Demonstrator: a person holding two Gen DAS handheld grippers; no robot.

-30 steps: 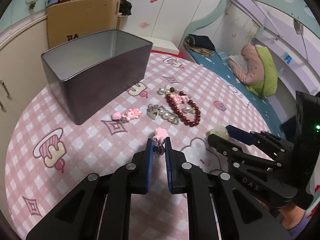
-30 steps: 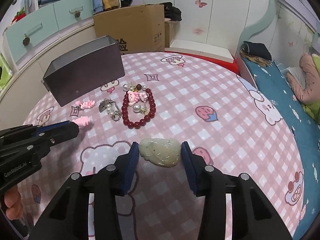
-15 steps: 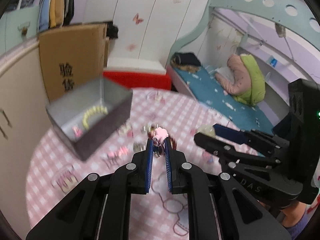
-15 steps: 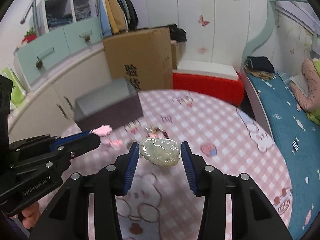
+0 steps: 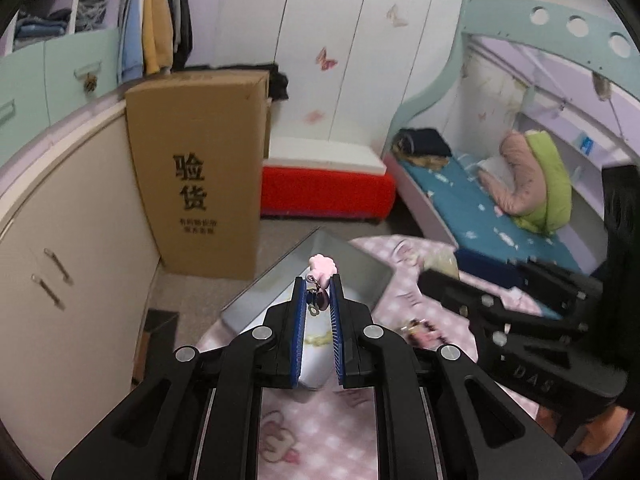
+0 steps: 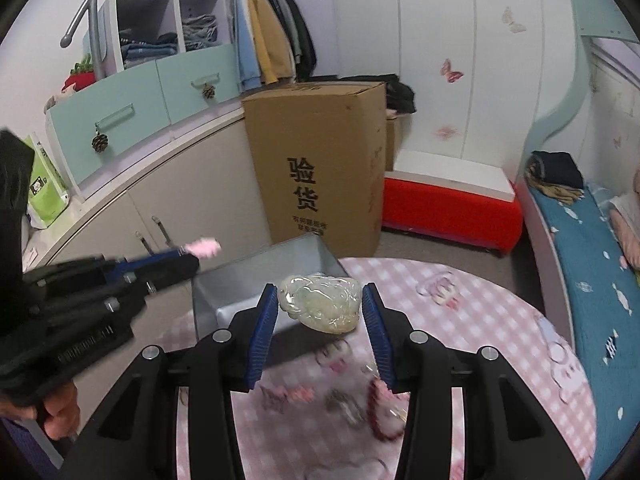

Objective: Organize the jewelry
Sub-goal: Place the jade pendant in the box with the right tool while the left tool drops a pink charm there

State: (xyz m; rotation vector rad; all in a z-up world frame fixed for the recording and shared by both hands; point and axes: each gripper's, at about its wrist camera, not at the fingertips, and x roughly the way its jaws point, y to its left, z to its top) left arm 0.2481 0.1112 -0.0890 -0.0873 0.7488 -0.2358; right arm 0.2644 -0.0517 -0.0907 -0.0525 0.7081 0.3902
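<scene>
My left gripper point(image 5: 317, 280) is shut on a small pink charm point(image 5: 322, 267) with a ring and holds it above the open grey metal box point(image 5: 352, 264). A yellow bead bracelet point(image 5: 316, 340) lies inside the box. My right gripper point(image 6: 320, 300) is shut on a pale green jade pendant point(image 6: 320, 304) and holds it over the near right corner of the box point(image 6: 224, 292). The left gripper with the pink charm point(image 6: 204, 247) shows at the left of the right wrist view. A red bead bracelet point(image 6: 380, 412) and other blurred jewelry lie on the pink checked table point(image 6: 480, 340).
A tall cardboard box point(image 5: 200, 168) stands on the floor behind the table, beside a beige cabinet point(image 5: 60, 240). A red bench point(image 5: 324, 192) and a bed with a blue sheet point(image 5: 480, 216) lie beyond. The right gripper point(image 5: 520, 300) fills the right of the left wrist view.
Both grippers have lifted their pieces off the table and moved forward and left over the grey box. The views now tilt up toward the room.
</scene>
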